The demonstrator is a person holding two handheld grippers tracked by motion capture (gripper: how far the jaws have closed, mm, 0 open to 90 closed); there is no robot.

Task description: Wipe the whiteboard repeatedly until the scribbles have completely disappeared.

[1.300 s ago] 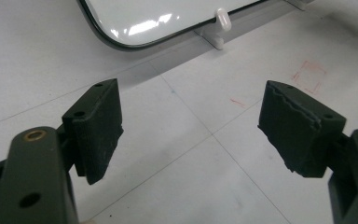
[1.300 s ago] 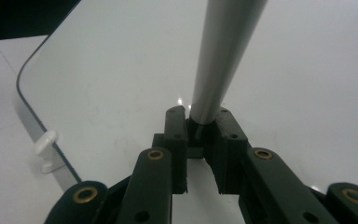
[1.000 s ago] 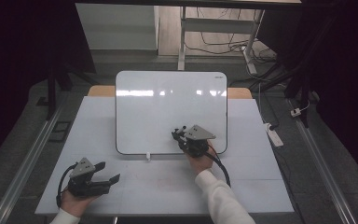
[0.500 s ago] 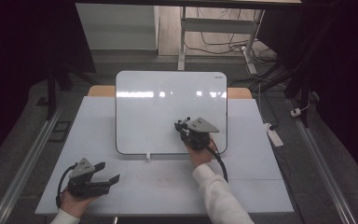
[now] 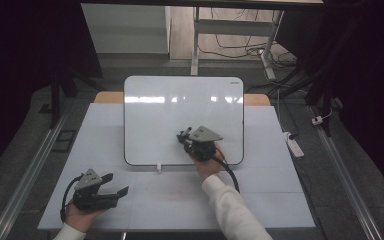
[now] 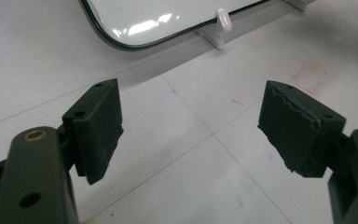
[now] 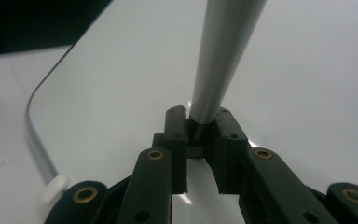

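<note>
The right gripper (image 7: 200, 128) is clamped on a grey pen (image 7: 223, 56) over the whiteboard (image 5: 180, 107), at about five o'clock on its face. The left gripper (image 6: 191, 130) rests wide open, holding nothing, at seven o'clock on the table (image 5: 280, 200). Risk: the thin pen may twist in the pads, or press too steeply and skid. A small mark on the board's top corner is too small to read.

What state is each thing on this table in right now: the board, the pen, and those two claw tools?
Whiteboard: propped up on the table, surface blank.
Pen: clamped at one end, pointing toward the whiteboard.
Right gripper: shut on the pen, held over the whiteboard's lower part.
Left gripper: open, nothing between its jaws, low over the table.
</note>
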